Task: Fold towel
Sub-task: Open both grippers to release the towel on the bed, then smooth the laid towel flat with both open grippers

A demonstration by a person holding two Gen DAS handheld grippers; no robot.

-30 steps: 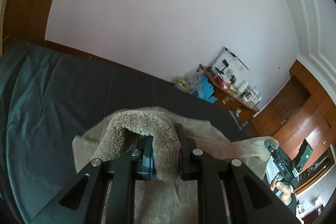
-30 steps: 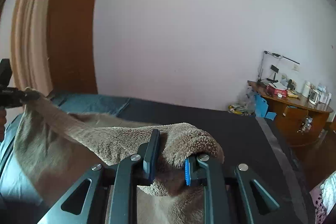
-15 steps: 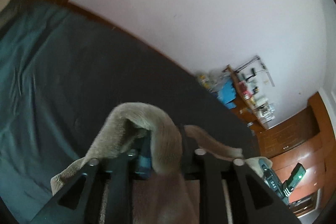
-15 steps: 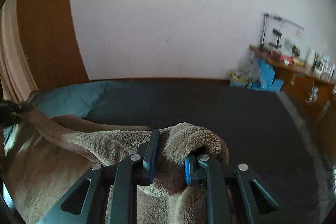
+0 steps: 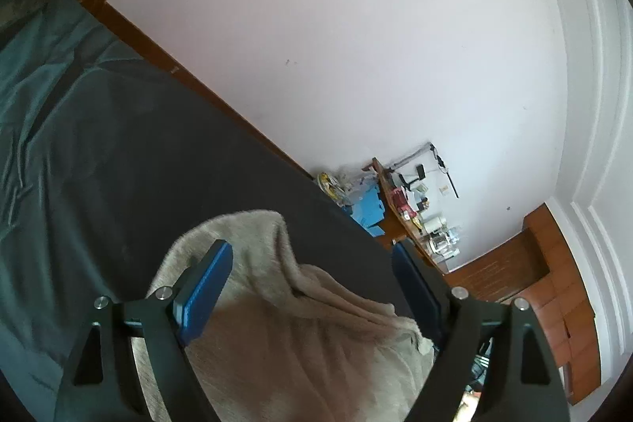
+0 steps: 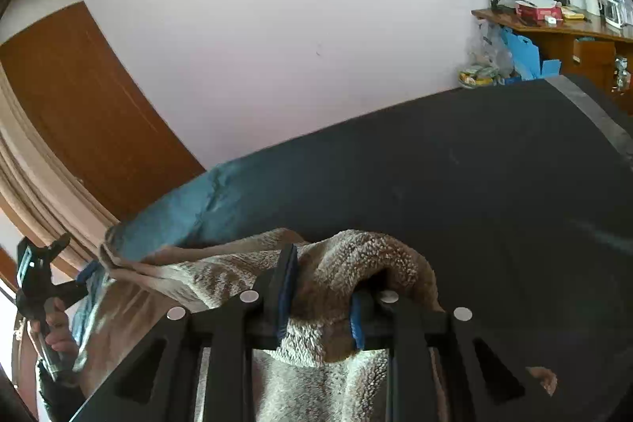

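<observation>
The beige fleecy towel (image 5: 300, 335) lies rumpled on the dark bed (image 5: 118, 184). The left gripper (image 5: 312, 279) has its fingers spread wide, empty; the right gripper (image 6: 320, 295) pinches a towel corner (image 6: 356, 263). Held at one corner only, the loose side could sag and skew the fold.

Both tongs (image 5: 312, 279) (image 6: 320, 287) are matte black frames with round silver screws and blue finger pads (image 5: 205, 287).

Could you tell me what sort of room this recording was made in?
Most likely a bedroom at home: a towel lies on a wide bed with dark covers, a cluttered wooden desk stands by the wall, and a brown door is nearby.
</observation>
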